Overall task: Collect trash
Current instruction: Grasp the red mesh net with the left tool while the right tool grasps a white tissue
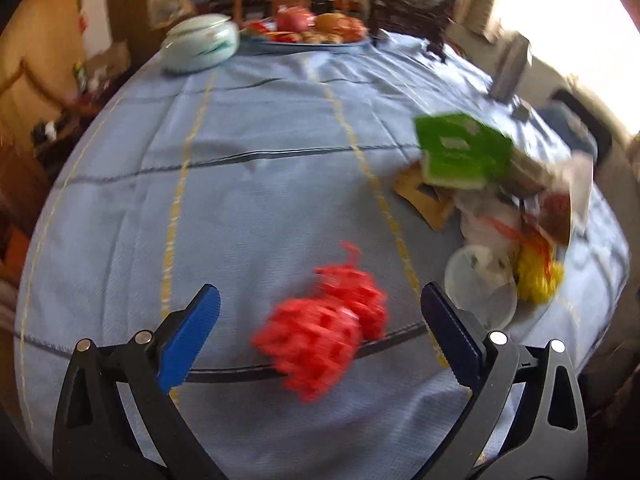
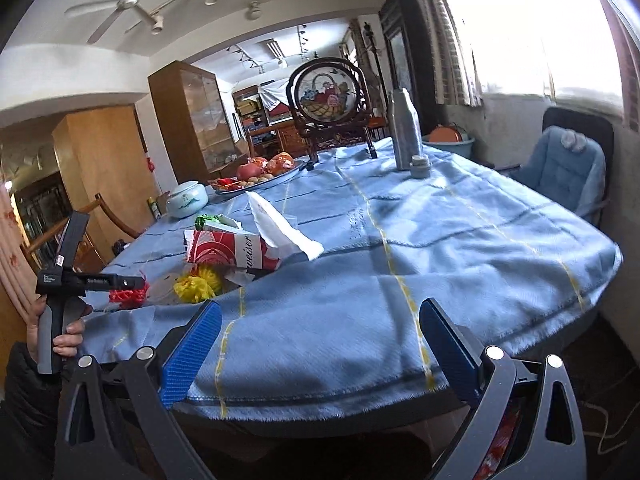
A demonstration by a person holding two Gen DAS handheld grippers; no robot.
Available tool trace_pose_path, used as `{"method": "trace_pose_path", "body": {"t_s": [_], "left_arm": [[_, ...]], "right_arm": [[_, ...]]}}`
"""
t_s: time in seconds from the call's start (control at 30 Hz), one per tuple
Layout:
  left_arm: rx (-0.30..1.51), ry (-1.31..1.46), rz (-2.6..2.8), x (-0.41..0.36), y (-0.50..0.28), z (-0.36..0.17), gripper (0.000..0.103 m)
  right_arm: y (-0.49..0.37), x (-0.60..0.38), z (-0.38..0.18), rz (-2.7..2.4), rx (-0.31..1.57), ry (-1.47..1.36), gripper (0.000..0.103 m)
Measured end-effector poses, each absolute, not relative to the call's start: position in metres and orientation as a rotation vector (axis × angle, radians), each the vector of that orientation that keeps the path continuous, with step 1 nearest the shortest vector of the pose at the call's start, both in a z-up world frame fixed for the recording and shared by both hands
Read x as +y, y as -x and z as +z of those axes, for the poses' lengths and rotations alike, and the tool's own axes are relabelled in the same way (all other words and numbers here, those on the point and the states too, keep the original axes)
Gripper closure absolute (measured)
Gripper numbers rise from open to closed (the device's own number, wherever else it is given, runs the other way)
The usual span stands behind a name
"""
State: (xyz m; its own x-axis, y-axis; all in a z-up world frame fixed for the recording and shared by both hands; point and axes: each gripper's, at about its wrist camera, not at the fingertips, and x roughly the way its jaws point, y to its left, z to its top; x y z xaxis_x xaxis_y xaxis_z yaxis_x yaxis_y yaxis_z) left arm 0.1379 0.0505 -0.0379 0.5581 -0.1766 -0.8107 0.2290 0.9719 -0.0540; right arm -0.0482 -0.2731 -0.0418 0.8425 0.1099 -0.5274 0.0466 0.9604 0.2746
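Note:
A red mesh net (image 1: 320, 328) lies on the blue tablecloth (image 1: 260, 200), between and just ahead of my open left gripper (image 1: 320, 308); it touches neither finger. To its right is a trash pile: a green packet (image 1: 460, 150), brown card (image 1: 424, 200), white plastic (image 1: 480, 280) and a yellow net (image 1: 536, 276). In the right wrist view my right gripper (image 2: 320, 320) is open and empty over the table's near edge. There the pile shows a red Budweiser box (image 2: 228, 252), white wrapper (image 2: 280, 228), yellow net (image 2: 198, 286) and red net (image 2: 126, 294) beside the left gripper (image 2: 132, 282).
A pale lidded jar (image 1: 200, 44) and a fruit plate (image 1: 312, 28) stand at the far end. A framed round screen (image 2: 326, 98), a silver bottle (image 2: 404, 128) and its cap (image 2: 419, 166) stand far right. A cushioned chair (image 2: 568, 164) is beside the table.

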Motion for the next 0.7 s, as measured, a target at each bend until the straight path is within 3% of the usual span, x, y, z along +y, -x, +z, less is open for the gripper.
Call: {"method": "trace_pose_path", "body": {"t_s": [0.37,0.5,0.7], "left_arm": [[0.947,-0.091,-0.197,0.043,-0.132,-0.051,0.013],[1.003,-0.101,-0.237,0.039,-0.139,-0.057,0.006],[1.017,-0.151,-0.252,0.032,-0.139,-0.059,0.006]], "right_arm": [[-0.01,-0.264,-0.035,0.109,0.566,-0.34,0.008],[-0.044,-0.247,-0.035,0.147,0.593,-0.301,0.011],[-0.091,-0.221,-0.038,0.139,0.64,-0.181,0.024]]}}
